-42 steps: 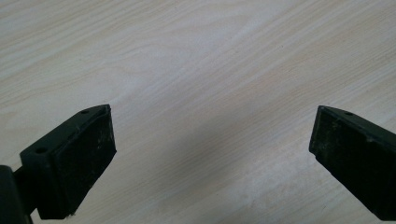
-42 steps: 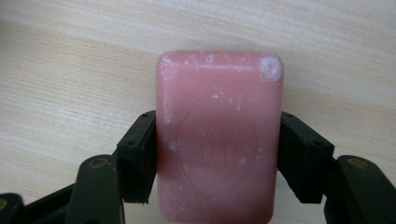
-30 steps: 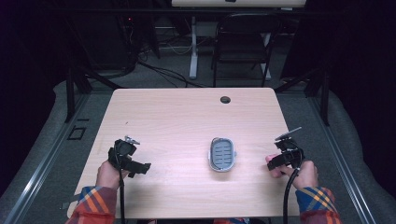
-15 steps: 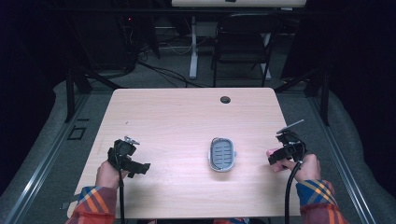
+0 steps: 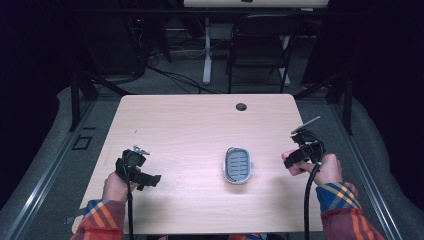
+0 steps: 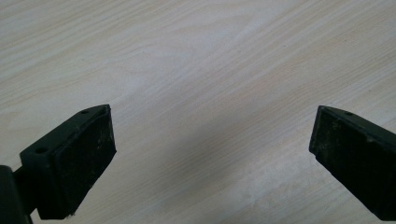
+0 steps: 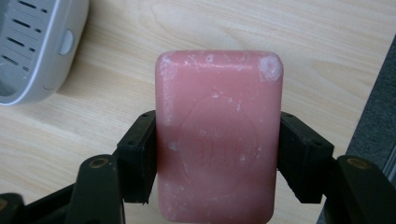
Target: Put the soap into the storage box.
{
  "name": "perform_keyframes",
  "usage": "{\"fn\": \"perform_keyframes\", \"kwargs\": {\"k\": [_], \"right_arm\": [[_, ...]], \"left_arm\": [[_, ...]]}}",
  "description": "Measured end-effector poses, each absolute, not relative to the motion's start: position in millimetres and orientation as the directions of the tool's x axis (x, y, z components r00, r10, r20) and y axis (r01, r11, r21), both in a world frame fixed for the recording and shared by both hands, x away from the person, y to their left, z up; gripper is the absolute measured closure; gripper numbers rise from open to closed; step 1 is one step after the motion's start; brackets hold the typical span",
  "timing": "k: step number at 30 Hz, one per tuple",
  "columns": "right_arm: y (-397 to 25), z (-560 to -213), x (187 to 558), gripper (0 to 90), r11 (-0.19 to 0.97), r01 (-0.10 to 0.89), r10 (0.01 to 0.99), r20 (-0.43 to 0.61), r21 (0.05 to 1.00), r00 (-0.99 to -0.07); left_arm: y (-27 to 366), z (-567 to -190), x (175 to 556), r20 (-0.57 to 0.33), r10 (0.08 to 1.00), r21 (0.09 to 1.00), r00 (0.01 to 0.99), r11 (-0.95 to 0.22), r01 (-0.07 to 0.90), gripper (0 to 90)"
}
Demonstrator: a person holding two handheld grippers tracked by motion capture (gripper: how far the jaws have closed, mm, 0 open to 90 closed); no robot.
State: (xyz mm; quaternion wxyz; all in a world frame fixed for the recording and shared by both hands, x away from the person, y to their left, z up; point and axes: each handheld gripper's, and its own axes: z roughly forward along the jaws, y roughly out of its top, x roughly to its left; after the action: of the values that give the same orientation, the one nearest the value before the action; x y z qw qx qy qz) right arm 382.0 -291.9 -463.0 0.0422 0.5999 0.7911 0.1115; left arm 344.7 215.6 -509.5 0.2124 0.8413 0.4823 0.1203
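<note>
Here, pink soap bar point(image 7: 219, 135) clamped between right tongs point(image 7: 219, 158), beside soap dish point(image 7: 37, 46)

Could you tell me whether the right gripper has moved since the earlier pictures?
Yes: the right gripper, holding the soap, has risen slightly farther from the table's near edge.

Pink soap point(image 7: 219, 135); grey slotted dish point(image 5: 237, 165); plaid sleeves point(image 5: 345, 200).

Your right gripper point(image 5: 296, 161), clamping the pink soap bar point(image 7: 218, 135), has lifted and shifted toward 12 o'clock.
</note>
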Motion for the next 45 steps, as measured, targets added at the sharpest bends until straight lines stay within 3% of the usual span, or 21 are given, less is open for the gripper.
{"fn": "perform_keyframes", "kwargs": {"k": [23,45], "right_arm": [[-265.1,-445.7,391.6,36.7,0.287,0.927,0.947,0.076,0.243,-0.313],[-233.3,-441.6,408.7,36.7,0.34,0.92,0.93,0.077,0.194,-0.36]], "left_arm": [[213.9,-509.8,345.4,0.001,0.859,0.472,0.513,-0.452,0.757,0.1],[213.4,-509.7,345.3,0.0,0.855,0.471,0.518,-0.457,0.755,0.1]]}}
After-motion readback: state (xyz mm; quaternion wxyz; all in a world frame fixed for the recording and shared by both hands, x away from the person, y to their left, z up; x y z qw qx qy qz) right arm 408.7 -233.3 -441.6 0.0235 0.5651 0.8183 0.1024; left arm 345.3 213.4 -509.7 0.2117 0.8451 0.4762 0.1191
